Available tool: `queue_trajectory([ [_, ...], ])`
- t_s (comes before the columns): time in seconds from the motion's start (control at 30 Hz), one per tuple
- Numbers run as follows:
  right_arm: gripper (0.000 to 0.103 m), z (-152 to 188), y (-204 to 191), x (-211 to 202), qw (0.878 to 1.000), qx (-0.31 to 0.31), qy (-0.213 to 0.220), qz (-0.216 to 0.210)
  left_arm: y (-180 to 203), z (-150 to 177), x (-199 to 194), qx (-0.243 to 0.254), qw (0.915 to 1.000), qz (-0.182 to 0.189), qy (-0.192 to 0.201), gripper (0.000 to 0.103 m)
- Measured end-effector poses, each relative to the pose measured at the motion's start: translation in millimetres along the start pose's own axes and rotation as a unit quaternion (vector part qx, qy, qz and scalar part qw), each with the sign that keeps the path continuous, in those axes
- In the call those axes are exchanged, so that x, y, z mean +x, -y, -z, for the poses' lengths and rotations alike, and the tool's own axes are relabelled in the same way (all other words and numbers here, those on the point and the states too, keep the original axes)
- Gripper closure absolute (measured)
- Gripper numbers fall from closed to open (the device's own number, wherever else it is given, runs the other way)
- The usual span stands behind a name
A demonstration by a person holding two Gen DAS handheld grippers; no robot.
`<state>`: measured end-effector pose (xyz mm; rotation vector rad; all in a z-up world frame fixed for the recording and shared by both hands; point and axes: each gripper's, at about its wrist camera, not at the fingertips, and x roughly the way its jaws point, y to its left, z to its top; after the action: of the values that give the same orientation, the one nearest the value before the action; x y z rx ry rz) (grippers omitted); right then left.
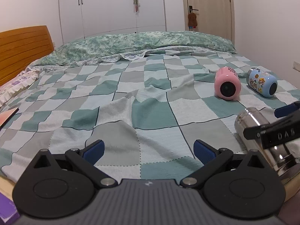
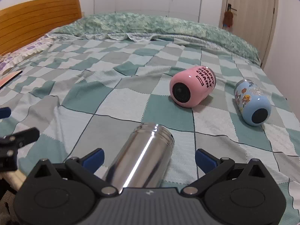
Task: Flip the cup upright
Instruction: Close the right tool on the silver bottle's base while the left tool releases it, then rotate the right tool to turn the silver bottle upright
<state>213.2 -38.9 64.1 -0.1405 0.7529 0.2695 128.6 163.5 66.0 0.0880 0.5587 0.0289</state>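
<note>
A shiny steel cup (image 2: 140, 157) lies on its side on the checked bedspread, between the open fingers of my right gripper (image 2: 149, 158); the blue pads stand apart from its sides. It also shows in the left wrist view (image 1: 262, 136), partly behind the right gripper. A pink cup (image 2: 191, 87) and a light blue cartoon cup (image 2: 251, 103) lie on their sides farther out, bases toward me. They also show in the left wrist view, pink (image 1: 227, 83) and blue (image 1: 261, 82). My left gripper (image 1: 149, 151) is open and empty over the bedspread, left of the steel cup.
The bed carries a green-and-grey checked blanket (image 1: 131, 93) with wrinkles. A rolled green quilt (image 1: 140, 43) lies along the far side. A wooden headboard (image 1: 22, 46) and a pillow are at the left. A book (image 1: 7, 117) lies at the left edge.
</note>
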Motion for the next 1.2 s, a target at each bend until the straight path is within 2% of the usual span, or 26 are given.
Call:
queue_trajectory([
  [0.13, 0.0, -8, 0, 9, 1.0, 0.009, -0.019, -0.003, -4, 3, 6, 0.001, 1.0, 0.005, 0.001, 0.0],
  [0.37, 0.0, -22, 7, 31, 0.996, 0.033, -0.077, -0.039, -6, 4, 8, 0.004, 1.0, 0.006, 0.002, 0.0],
  [0.43, 0.004, -25, 10, 37, 0.994, 0.037, -0.093, -0.042, -7, 4, 8, 0.005, 1.0, 0.005, 0.004, 0.0],
  [0.6, 0.03, -26, 22, 48, 0.987, 0.065, -0.129, -0.066, -7, 5, 8, 0.004, 1.0, 0.006, 0.004, 0.0],
  [0.63, 0.031, -26, 24, 49, 0.986, 0.072, -0.131, -0.075, -7, 5, 8, 0.005, 1.0, 0.005, 0.004, 0.0],
  [0.9, 0.037, -27, 32, 27, 0.987, 0.089, -0.082, -0.107, -6, 5, 3, 0.006, 0.9999, 0.006, 0.008, 0.0],
  [1.2, 0.041, -23, 37, -20, 0.986, 0.075, 0.001, -0.148, -8, 5, -4, 0.004, 0.9999, 0.003, 0.013, 0.0],
])
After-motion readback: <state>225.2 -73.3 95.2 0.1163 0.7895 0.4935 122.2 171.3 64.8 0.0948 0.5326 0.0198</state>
